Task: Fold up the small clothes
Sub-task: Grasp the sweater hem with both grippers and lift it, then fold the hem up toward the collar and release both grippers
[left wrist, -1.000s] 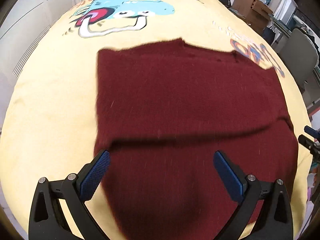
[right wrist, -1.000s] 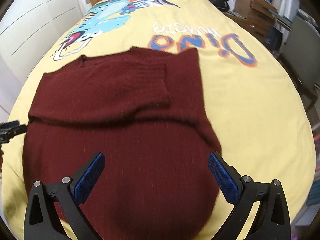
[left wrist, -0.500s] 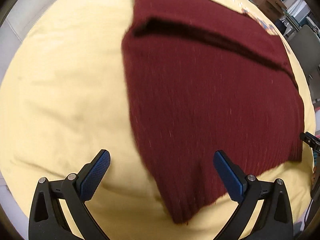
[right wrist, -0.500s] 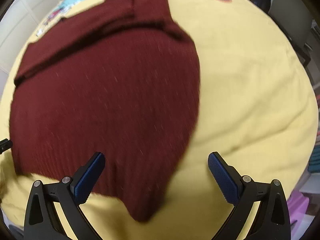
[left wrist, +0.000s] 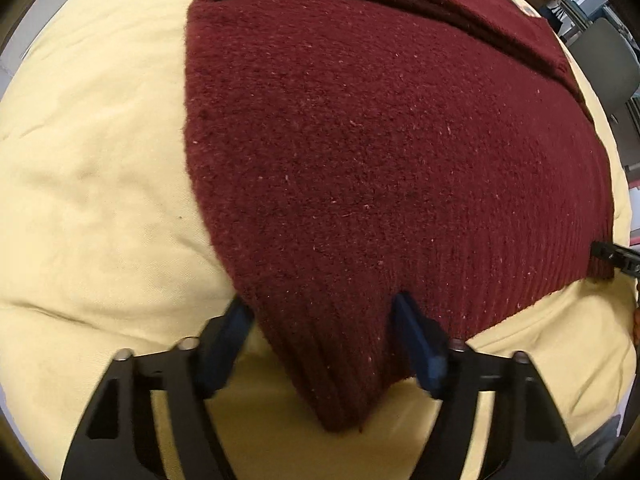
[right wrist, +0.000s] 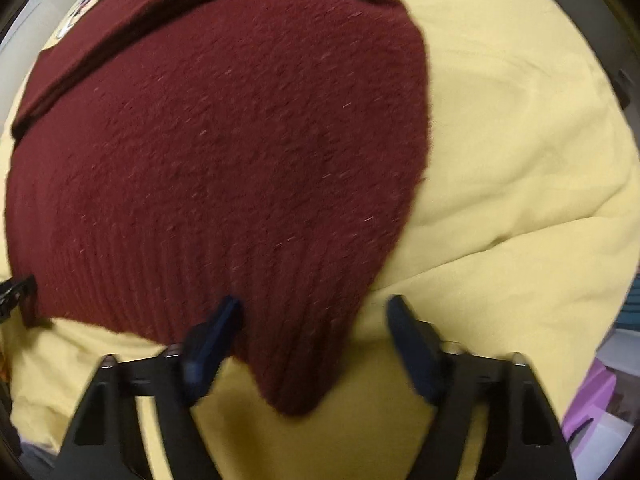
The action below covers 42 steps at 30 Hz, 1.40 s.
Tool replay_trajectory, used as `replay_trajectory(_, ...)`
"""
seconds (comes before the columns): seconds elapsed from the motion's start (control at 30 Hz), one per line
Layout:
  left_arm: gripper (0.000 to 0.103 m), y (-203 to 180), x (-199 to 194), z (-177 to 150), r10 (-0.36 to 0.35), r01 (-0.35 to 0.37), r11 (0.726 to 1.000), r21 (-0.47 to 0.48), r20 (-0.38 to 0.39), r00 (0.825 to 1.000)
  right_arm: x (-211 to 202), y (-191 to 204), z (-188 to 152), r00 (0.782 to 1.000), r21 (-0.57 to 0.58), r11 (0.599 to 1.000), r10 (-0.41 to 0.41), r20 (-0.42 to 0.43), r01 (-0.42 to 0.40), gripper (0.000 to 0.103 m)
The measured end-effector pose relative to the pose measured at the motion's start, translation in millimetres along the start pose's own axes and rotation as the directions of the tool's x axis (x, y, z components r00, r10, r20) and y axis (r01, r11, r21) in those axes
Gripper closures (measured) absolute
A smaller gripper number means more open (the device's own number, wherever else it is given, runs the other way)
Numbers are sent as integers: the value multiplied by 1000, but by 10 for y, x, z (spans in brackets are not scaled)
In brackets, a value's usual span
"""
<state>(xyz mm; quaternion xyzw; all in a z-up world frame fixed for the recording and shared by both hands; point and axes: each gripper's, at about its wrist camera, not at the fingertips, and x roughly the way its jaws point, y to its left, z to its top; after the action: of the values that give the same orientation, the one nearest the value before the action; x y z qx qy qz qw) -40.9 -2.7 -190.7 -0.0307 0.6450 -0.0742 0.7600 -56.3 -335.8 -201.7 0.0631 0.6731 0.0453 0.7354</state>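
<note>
Maroon knit sweater [left wrist: 380, 140] lies flat on the yellow bedspread [left wrist: 92, 184], sleeves already folded across its top edge at the upper part of both frames. Step in hand looks like grabbing the ribbed hem for the bottom-up fold. Left tool [left wrist: 322, 340] straddles the hem's lower-left corner at the bottom centre of its view, jaws part-way in, not yet clamped. Right tool [right wrist: 312, 340] likewise around the lower-right corner [right wrist: 296, 376], jaws narrowed but a gap shows on the right finger's side. Next move likely calls for closing both firmly on the hem, then lifting evenly toward the collar end.
</note>
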Motion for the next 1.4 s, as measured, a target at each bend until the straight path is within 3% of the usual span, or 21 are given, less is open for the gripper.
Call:
replay_trajectory(0.03, 54, 12, -12, -9, -17, 17, 1000, -6, 1, 1000, 12, 0, -13, 1000, 1, 1000, 17, -10, -17, 57)
replay_trajectory(0.07, 66, 16, -25, -12, -33, 33, 999, -11, 0, 999, 13, 2, -21, 999, 0, 999, 33, -14, -33, 65)
replay_trajectory(0.1, 80, 21, -40, -16, -47, 47, 999, -12, -2, 999, 14, 0, -49, 998, 4, 998, 59, -17, -59, 82)
replay_trajectory(0.13, 87, 27, -57, -35, -66, 66, 998, -14, -3, 998, 6, -1, -57, 995, 18, 995, 97, -24, -97, 88)
replay_trajectory(0.17, 93, 18, -74, -33, -95, 95, 995, -18, -5, 995, -14, -8, -61, 993, 27, 993, 118, -22, -117, 89)
replay_trajectory(0.4, 94, -96, -434, 95, -104, 102, 994, 40, 55, 993, -437, -192, 12, 981, 33, 983, 180, 79, -183, 91)
replay_trajectory(0.63, 94, -60, -887, 447, -157, 157, 987, 15, 163, 974, -987, -275, 243, 943, 27, 969, 232, 237, -245, 91)
replay_trajectory(0.8, 94, -2, -1132, 845, -153, 156, 988, 9, 238, 959, -1130, -448, 564, 919, 21, 968, 230, 320, -250, 92)
replay_trajectory(1.0, 94, -88, -1404, 1223, -139, 143, 990, 11, 329, 934, -1416, -134, 1064, 880, -6, 971, 219, 422, -239, 92)
replay_trajectory(1.13, 94, 295, -1619, 1469, -129, 145, 989, -13, 375, 918, -1599, -96, 1436, 854, -3, 971, 210, 476, -238, 92)
replay_trajectory(1.23, 94, 319, -1653, 1715, -117, 135, 991, -19, 397, 910, -1665, -19, 1708, 851, -14, 977, 191, 490, -211, 92)
replay_trajectory(1.4, 94, 392, -1608, 2127, -82, 106, 994, -38, 402, 912, -1585, 144, 2192, 869, -19, 990, 134, 476, -142, 92)
